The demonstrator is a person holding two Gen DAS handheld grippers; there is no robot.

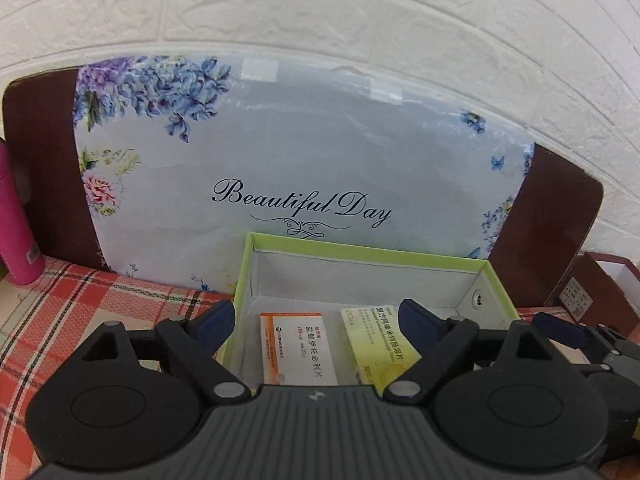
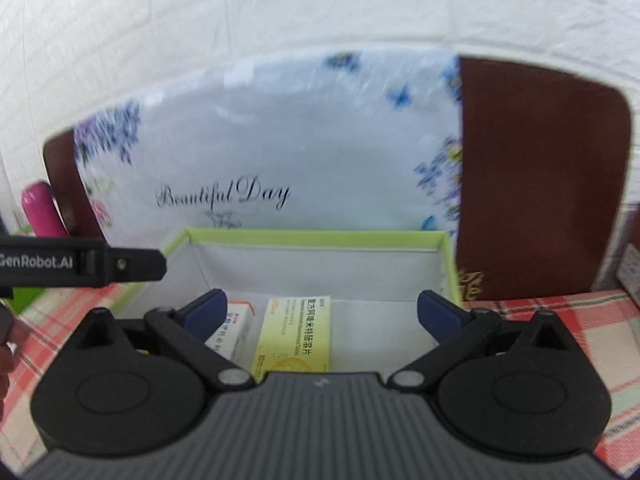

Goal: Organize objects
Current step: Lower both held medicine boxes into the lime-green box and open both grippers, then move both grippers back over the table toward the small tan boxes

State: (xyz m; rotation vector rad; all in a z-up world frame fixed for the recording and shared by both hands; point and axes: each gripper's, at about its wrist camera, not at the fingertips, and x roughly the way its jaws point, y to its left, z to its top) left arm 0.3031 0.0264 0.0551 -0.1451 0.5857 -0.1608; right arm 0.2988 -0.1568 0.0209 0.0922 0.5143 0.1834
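Observation:
A green-rimmed open box (image 1: 360,254) with a white inside stands on the checked cloth. In it lie an orange-and-white medicine box (image 1: 298,348) and a yellow medicine box (image 1: 378,346), side by side. My left gripper (image 1: 318,320) is open and empty, its fingers spread over the box's front. In the right wrist view the same green-rimmed box (image 2: 316,237) holds the yellow medicine box (image 2: 296,334) and the orange-and-white one (image 2: 234,330). My right gripper (image 2: 320,310) is open and empty above the box's front. The left gripper's side (image 2: 80,264) shows at the left.
A floral "Beautiful Day" cushion (image 1: 300,152) leans on the white brick wall behind the box. A pink bottle (image 1: 16,232) stands far left. A dark red box (image 1: 600,292) sits at the right. The red checked cloth (image 1: 80,304) covers the table.

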